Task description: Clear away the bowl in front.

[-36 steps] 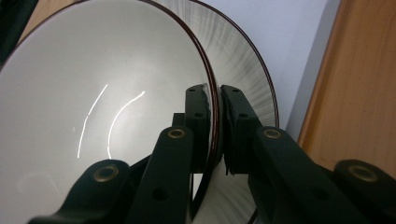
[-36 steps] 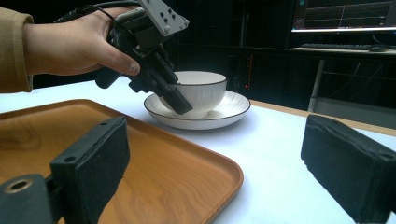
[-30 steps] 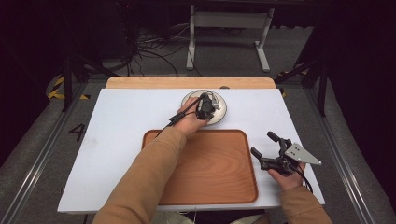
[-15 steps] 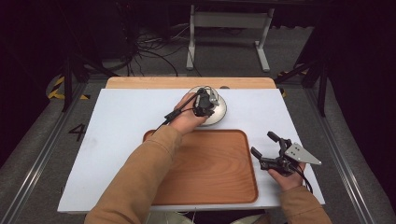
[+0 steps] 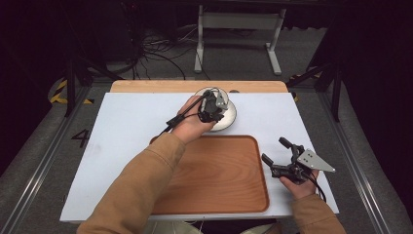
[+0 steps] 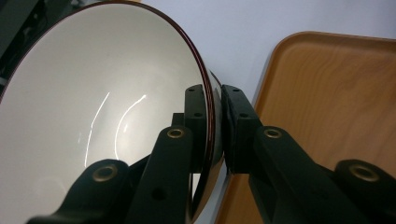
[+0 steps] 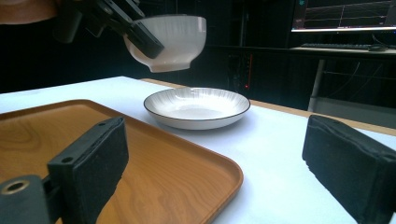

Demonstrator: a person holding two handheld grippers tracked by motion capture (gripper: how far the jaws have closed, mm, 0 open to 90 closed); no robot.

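In the high view, the left gripper (image 5: 210, 108) holds a white bowl (image 5: 208, 93) above a plate (image 5: 229, 117), just behind the far edge of the wooden tray (image 5: 219, 180).

In the left gripper view, its jaws are clamped on the bowl's rim (image 6: 208, 100).

In the right gripper view, the right gripper (image 7: 215, 163) has its jaws wide apart; the bowl (image 7: 173, 39) hangs clear above the plate (image 7: 196, 107), with free space between.

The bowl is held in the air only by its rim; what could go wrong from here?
1. The left tool pinches only the thin rim of the bowl, so the bowl could tilt or slip out.
2. It hangs above the plate; a drop could chip both.
3. Carried low toward the tray, its foot may hit the tray's raised edge.
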